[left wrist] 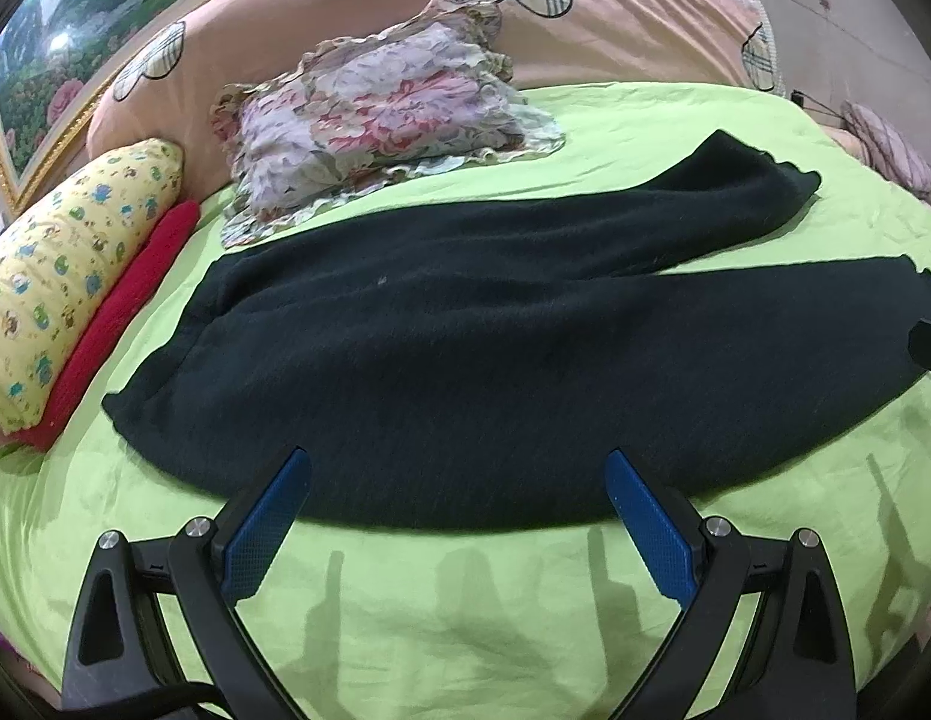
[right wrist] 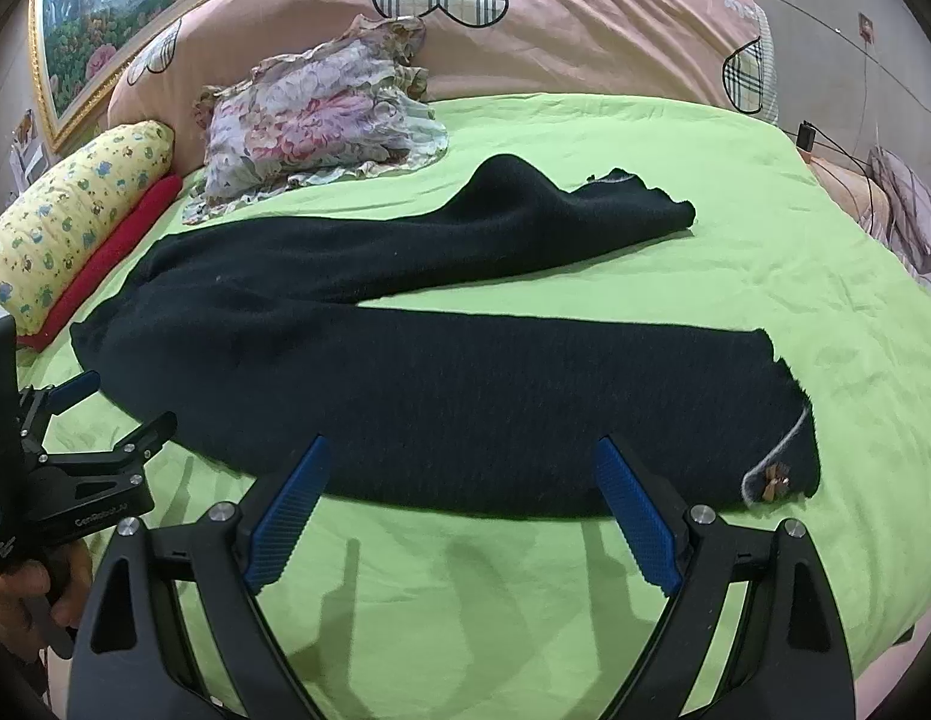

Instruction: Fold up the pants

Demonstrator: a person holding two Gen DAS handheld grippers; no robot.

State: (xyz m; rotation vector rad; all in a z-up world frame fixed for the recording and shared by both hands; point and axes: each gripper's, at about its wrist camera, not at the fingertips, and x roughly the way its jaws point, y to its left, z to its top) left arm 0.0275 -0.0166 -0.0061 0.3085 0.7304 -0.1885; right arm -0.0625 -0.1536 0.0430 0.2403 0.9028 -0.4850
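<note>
Pants (left wrist: pixel 465 348) flat on green sheet (left wrist: pixel 465 600) — legs splayed

green bedsheet (left wrist: pixel 645 138), floral pillow (left wrist: pixel 369 114), yellow bolster (left wrist: pixel 69 270), framed painting (left wrist: pixel 75 42)

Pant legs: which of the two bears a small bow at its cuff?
The near leg, lying closest to both hand-held grippers. Its cuff carries a small brown bow on pale trim; the far leg, by the floral pillow, shows none.

Left gripper (left wrist: pixel 459 468) and right gripper (right wrist: pixel 462 456) hover, jaws apparently spread wide.
</note>
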